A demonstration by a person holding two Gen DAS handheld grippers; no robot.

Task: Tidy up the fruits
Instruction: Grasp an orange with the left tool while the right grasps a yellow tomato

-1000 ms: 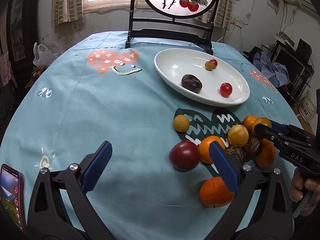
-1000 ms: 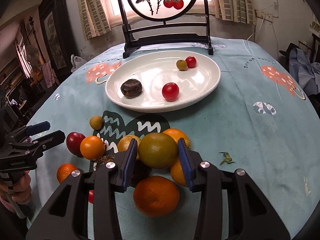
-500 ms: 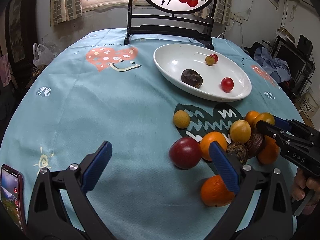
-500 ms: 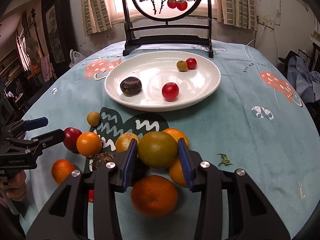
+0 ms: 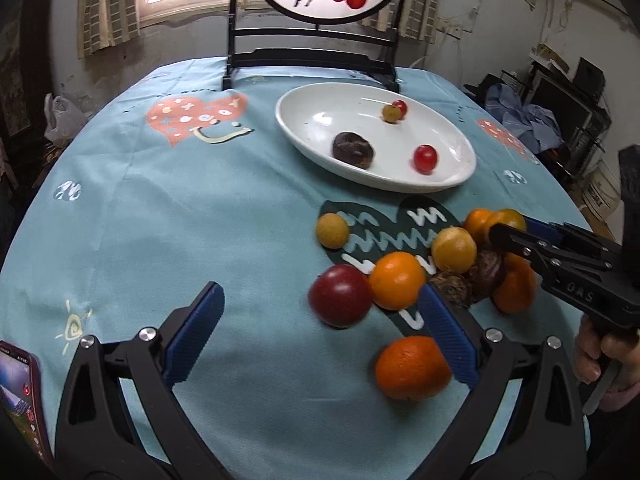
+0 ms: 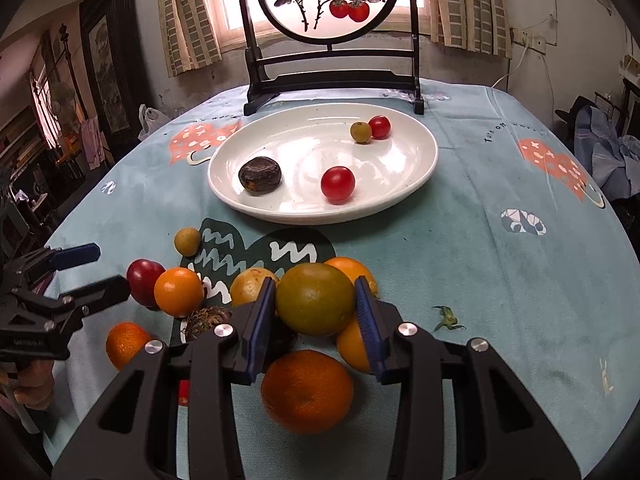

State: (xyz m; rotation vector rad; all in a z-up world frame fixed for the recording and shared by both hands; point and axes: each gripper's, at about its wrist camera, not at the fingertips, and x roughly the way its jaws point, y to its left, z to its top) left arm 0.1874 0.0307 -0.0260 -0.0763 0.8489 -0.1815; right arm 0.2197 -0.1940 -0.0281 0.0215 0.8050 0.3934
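Observation:
My right gripper (image 6: 315, 286) is shut on a green-yellow orange (image 6: 314, 304) at the top of a fruit pile on the blue tablecloth. Around it lie oranges (image 6: 306, 390), a yellow fruit (image 6: 248, 286) and dark wrinkled fruits (image 6: 206, 318). My left gripper (image 5: 320, 293) stands wide open and low over the cloth. A red plum (image 5: 340, 296) and an orange (image 5: 396, 280) sit just beyond its right finger, and another orange (image 5: 412, 368) lies beside that finger. The white plate (image 6: 304, 152) behind holds a dark fruit (image 6: 260, 174), two cherry tomatoes and a small yellow fruit.
A small yellow fruit (image 5: 332, 230) lies alone left of the pile. A black stand with a round painted screen (image 6: 332, 84) rises behind the plate. A phone (image 5: 20, 400) lies at the near left edge, and a green stem scrap (image 6: 448, 316) to the right of the pile.
The left wrist view has turned slightly, so the fruits sit a little further left in it. The right gripper keeps its hold on the green-yellow orange, and no fruit has moved.

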